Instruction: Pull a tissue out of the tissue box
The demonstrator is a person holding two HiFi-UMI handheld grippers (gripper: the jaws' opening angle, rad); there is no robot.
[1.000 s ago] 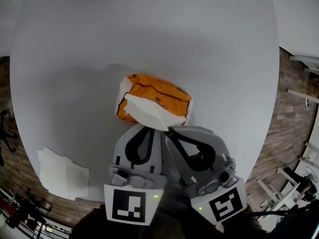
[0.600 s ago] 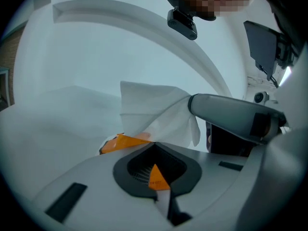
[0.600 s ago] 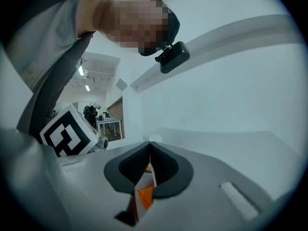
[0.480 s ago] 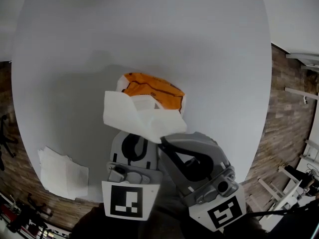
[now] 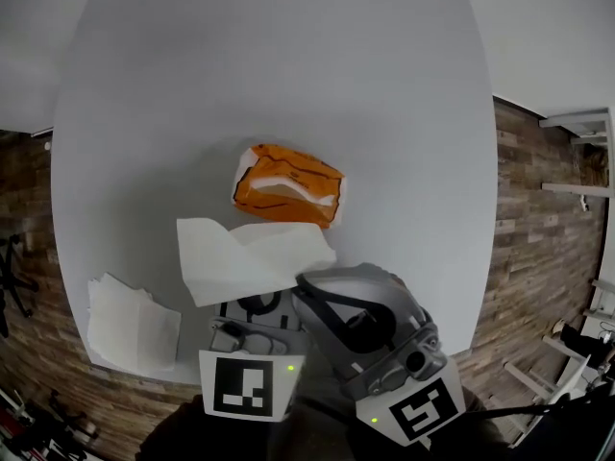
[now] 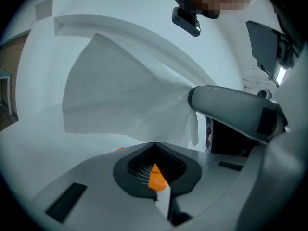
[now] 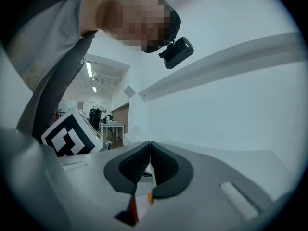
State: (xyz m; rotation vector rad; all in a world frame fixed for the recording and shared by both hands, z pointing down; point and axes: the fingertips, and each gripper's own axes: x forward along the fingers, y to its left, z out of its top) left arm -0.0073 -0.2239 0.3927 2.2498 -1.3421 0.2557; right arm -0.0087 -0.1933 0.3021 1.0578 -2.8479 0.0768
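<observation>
The tissue [image 5: 245, 257] is being pinched by one corner in the closed right gripper [image 5: 304, 279], near the box [image 5: 286, 185]; so thin a hold could be slipping or tearing. The left gripper [image 6: 154, 144] is being held shut, empty.
</observation>
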